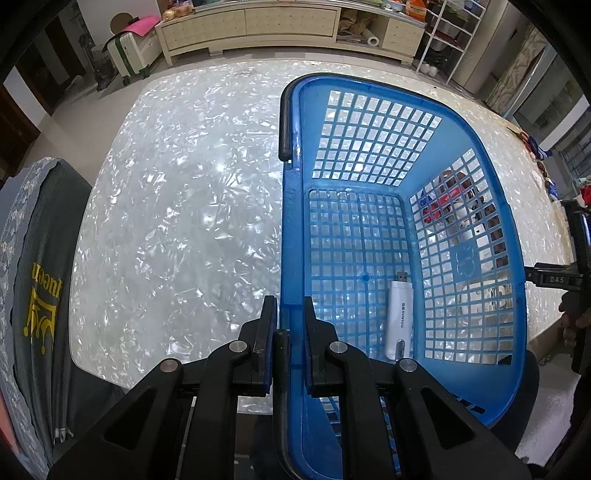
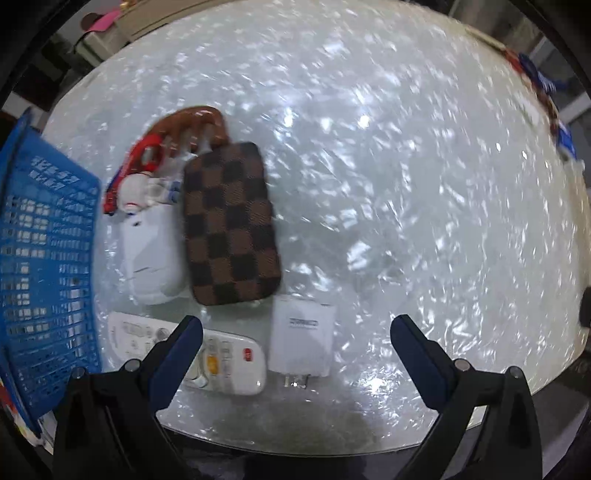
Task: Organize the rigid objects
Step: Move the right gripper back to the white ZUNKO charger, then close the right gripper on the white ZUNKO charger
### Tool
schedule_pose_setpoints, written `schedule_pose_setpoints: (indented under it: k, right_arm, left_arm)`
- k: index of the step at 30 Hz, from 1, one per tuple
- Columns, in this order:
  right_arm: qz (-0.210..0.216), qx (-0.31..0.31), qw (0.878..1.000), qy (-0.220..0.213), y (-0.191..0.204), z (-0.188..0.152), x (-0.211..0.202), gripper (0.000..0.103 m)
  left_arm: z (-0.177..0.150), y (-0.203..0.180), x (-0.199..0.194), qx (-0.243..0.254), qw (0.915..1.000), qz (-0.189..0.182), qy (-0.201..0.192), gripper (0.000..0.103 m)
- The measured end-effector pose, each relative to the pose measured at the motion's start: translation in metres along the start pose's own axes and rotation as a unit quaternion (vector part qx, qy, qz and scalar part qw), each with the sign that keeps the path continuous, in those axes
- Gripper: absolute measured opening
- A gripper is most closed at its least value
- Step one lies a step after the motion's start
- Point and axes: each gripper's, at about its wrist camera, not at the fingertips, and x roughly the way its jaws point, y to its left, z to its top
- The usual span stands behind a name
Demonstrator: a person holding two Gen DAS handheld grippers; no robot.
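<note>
My left gripper (image 1: 290, 314) is shut on the near left rim of a blue plastic basket (image 1: 291, 221). A white USB stick (image 1: 399, 321) lies on the basket floor. My right gripper (image 2: 295, 332) hangs open above the table, pointing down. Between and just beyond its fingers sit a white charger plug (image 2: 301, 341) and a white remote control (image 2: 225, 358). Farther off lie a brown checkered case (image 2: 229, 225), a white mouse-like object (image 2: 153, 254), a brown comb (image 2: 195, 125), a red item (image 2: 142, 162) and a small white figure (image 2: 138, 192). The basket's wall (image 2: 44, 258) stands at the left.
The table top (image 1: 177, 221) is shiny pearl-white. A grey bag with yellow print (image 1: 40, 295) stands at its left edge. Small dark and blue items (image 2: 546, 96) lie along the far right edge. A cabinet (image 1: 258, 26) and a suitcase (image 1: 129, 55) stand beyond the table.
</note>
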Motion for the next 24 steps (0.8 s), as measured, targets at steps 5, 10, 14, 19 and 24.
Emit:
schedule_pose_setpoints:
  k: [5,10,14,19,24]
  right_arm:
    - [-0.004,0.017,1.000,0.000,-0.015,-0.007,0.009,0.087]
    - [-0.011,0.022,1.000,0.006,-0.030,-0.012,0.025,0.082]
    - [-0.039,0.016,0.999,-0.005,-0.022,-0.016,0.029,0.068]
    - [-0.041,0.006,0.999,-0.013,-0.003,-0.021,0.028,0.050]
    - [-0.038,0.000,0.999,-0.025,0.001,-0.020,0.028,0.036]
  left_arm:
    - [-0.001,0.002,0.001,-0.001,1.0000,0.000,0.001,0.013]
    - [-0.001,0.002,0.002,0.000,1.0000,0.001,0.001,0.014]
    - [-0.001,0.002,0.002,0.001,1.0000,0.001,0.000,0.013]
    - [-0.001,0.003,0.002,0.001,1.0000,0.003,0.000,0.013]
    - [-0.001,0.003,0.002,-0.001,1.0000,0.003,0.001,0.013]
